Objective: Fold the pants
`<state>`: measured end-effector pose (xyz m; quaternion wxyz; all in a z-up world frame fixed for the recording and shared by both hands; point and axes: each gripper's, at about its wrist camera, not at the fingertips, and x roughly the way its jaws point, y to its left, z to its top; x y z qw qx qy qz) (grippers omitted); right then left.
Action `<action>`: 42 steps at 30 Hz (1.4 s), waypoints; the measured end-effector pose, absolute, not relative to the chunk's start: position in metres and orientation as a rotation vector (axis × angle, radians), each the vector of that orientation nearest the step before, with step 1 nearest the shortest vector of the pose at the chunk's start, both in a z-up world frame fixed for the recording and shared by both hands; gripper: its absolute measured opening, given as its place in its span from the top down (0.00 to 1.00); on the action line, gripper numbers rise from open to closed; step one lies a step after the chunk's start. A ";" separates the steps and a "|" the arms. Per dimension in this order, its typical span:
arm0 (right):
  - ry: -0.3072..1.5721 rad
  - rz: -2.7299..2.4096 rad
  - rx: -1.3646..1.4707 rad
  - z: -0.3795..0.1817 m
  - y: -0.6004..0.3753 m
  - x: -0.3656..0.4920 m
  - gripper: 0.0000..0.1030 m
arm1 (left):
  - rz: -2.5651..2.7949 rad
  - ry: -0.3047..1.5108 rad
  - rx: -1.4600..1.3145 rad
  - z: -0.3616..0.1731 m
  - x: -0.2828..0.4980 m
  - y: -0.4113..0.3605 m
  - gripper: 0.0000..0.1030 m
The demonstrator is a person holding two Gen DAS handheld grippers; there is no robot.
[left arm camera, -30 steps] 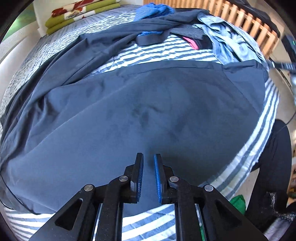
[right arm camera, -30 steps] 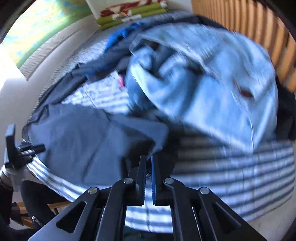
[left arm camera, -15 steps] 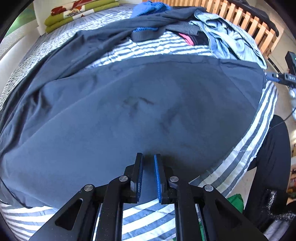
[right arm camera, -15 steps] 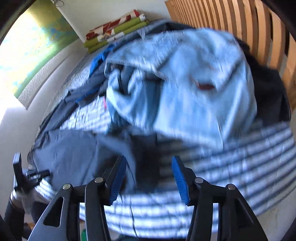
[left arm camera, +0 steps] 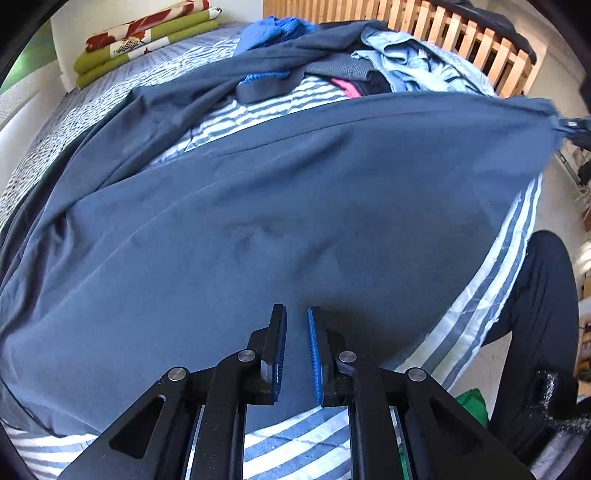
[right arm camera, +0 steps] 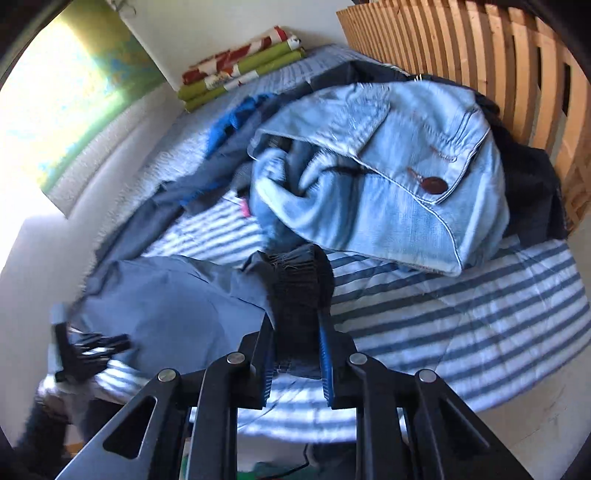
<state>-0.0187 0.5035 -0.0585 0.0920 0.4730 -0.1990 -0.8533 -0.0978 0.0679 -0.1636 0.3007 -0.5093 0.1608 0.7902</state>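
a pair of dark blue-grey pants (left arm camera: 258,221) is spread across a bed (left arm camera: 491,295) covered in a blue-and-white striped sheet, with the near hem lying at the bed's front edge. the left tool (left arm camera: 296,350) is clenched on that near edge, a strip of the cloth being pinched between its blue pads (left arm camera: 282,347), which stand close together. at the far right of the left wrist view the fabric is drawn up into a taut corner, where a small part of the other tool can be made out. in the right wrist view the gathered, ribbed waistband (right arm camera: 299,280) of the pants (right arm camera: 177,310) is seen standing between the fingers of the right tool (right arm camera: 295,354); its jaws are closing on this bunched band, and both pads appear to be pressed against it. the left tool (right arm camera: 85,350) is seen, blurred, at the lower left of that view, at the other end of the cloth. behind the pants a heap of other clothes is piled on the bed: a light blue denim garment (right arm camera: 388,177) with a brown button, a bright blue item (left arm camera: 273,29), and a second dark garment (left arm camera: 184,96) stretched toward the left. folded green and red patterned bedding (left arm camera: 144,40) is stacked at the far wall, and a slatted wooden headboard (right arm camera: 498,62) runs along the right side. a person's dark-clad leg (left arm camera: 532,314) is seen beside the bed.
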 end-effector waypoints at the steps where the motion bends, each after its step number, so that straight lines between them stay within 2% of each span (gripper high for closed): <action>1: -0.609 -2.517 1.396 -0.048 0.501 -0.014 0.82 | 2.098 0.422 -1.346 -0.162 -0.099 0.069 0.88; 4: -0.700 -2.418 1.433 -0.025 0.495 -0.009 0.81 | 2.107 0.408 -1.328 -0.156 -0.100 0.070 0.88; 7: -0.794 -2.364 1.478 -0.030 0.495 -0.034 0.78 | 2.116 0.399 -1.321 -0.151 -0.103 0.070 0.88; 9: -0.763 -2.395 1.484 -0.047 0.492 -0.070 0.77 | 2.126 0.393 -1.332 -0.150 -0.103 0.071 0.88; 11: -0.682 -2.487 1.528 -0.069 0.494 -0.112 0.70 | 2.135 0.398 -1.336 -0.148 -0.100 0.073 0.88; 13: -0.698 -2.535 1.542 -0.087 0.506 -0.132 0.70 | 2.127 0.413 -1.330 -0.147 -0.092 0.077 0.88; 16: -0.815 -2.482 1.506 -0.109 0.531 -0.126 0.70 | 2.094 0.451 -1.326 -0.149 -0.079 0.092 0.88; 20: -0.758 -2.492 1.482 -0.127 0.547 -0.094 0.64 | 1.994 0.495 -1.315 -0.158 -0.062 0.137 0.88; 21: -0.770 -2.469 1.467 -0.133 0.551 -0.087 0.64 | 1.966 0.501 -1.310 -0.160 -0.057 0.149 0.87; 23: -0.784 -2.437 1.440 -0.145 0.553 -0.076 0.64 | 1.903 0.527 -1.288 -0.164 -0.045 0.177 0.71; 25: -0.752 -2.429 1.422 -0.153 0.547 -0.074 0.62 | 1.853 0.551 -1.253 -0.165 -0.033 0.205 0.62; 30: -0.622 -2.454 1.413 -0.166 0.512 -0.098 0.58 | 1.794 0.643 -1.207 -0.175 -0.020 0.262 0.60; 31: -0.615 -2.460 1.414 -0.166 0.507 -0.105 0.58 | 1.791 0.661 -1.218 -0.179 -0.022 0.270 0.63; 32: -0.626 -2.444 1.424 -0.165 0.503 -0.113 0.58 | 1.794 0.663 -1.232 -0.181 -0.026 0.273 0.80; 34: -0.658 -2.405 1.401 -0.155 0.499 -0.122 0.58 | 1.820 0.612 -1.260 -0.175 -0.039 0.268 0.98; 38: -0.563 -2.441 1.311 -0.122 0.495 -0.128 0.58 | 1.913 0.481 -1.284 -0.158 -0.069 0.240 0.98; 42: -0.533 -2.437 1.341 -0.124 0.495 -0.132 0.58 | 1.963 0.395 -1.335 -0.156 -0.097 0.218 0.98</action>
